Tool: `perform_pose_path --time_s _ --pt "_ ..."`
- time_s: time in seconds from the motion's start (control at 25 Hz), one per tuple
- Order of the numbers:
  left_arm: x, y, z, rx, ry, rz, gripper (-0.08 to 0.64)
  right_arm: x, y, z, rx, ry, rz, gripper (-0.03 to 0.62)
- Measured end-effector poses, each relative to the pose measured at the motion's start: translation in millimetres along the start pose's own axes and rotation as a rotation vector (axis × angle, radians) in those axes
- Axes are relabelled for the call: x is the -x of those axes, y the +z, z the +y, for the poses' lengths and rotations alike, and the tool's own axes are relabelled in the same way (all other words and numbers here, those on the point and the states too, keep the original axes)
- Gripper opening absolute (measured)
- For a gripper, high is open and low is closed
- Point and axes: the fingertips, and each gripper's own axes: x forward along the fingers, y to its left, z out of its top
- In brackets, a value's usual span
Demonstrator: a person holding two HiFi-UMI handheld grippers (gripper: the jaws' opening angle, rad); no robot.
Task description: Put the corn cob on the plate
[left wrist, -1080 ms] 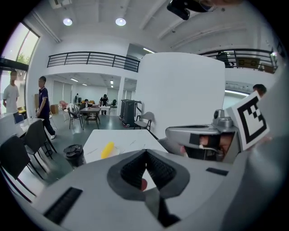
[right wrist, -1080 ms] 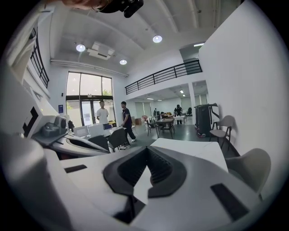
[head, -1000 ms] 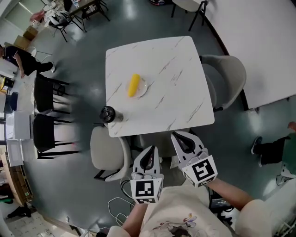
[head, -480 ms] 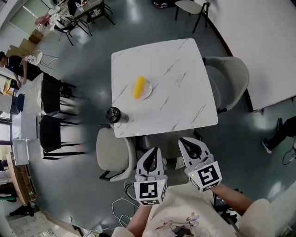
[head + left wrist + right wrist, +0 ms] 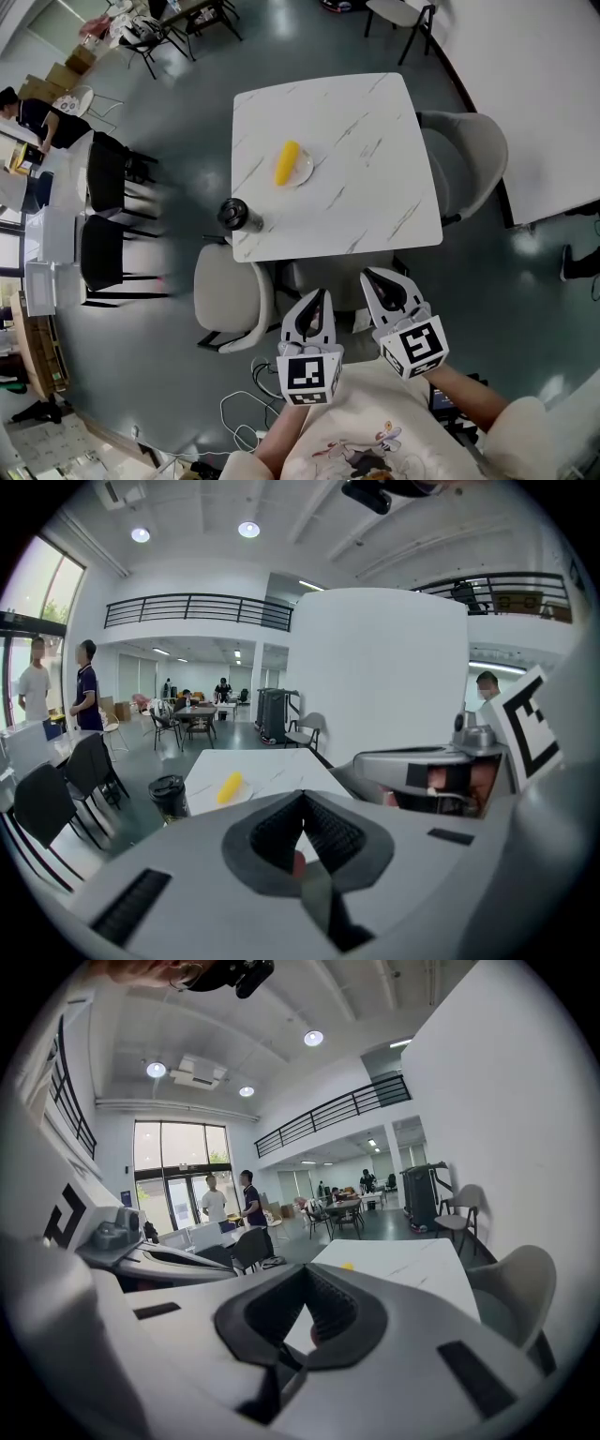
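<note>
well, my two claws, left gripper (image 5: 316, 300) and right gripper (image 5: 376, 280), both closed on nothing, side by side short of the one white table (image 5: 375, 187), one corn cob (image 5: 287, 162) lying on the one plate (image 5: 306, 172), one dark cup (image 5: 233, 215) at the table's near corner, two pale chairs (image 5: 225, 298) alongside

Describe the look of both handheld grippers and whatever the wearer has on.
The left gripper and right gripper are pale grey, wedge-shaped shells, and their jaws have black ribbed linings. Each carries a cube with black-and-white square markers at its rear. The person wears a cream top with a small print.
</note>
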Motion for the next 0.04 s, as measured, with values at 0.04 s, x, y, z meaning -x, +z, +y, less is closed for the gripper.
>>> perform_pose_path --time_s 0.04 --pt "-0.6 -2.7 -0.2 -0.002 0.000 0.008 0.008 -0.7 0.5 -0.4 0.000 0.001 -0.003 0.002"
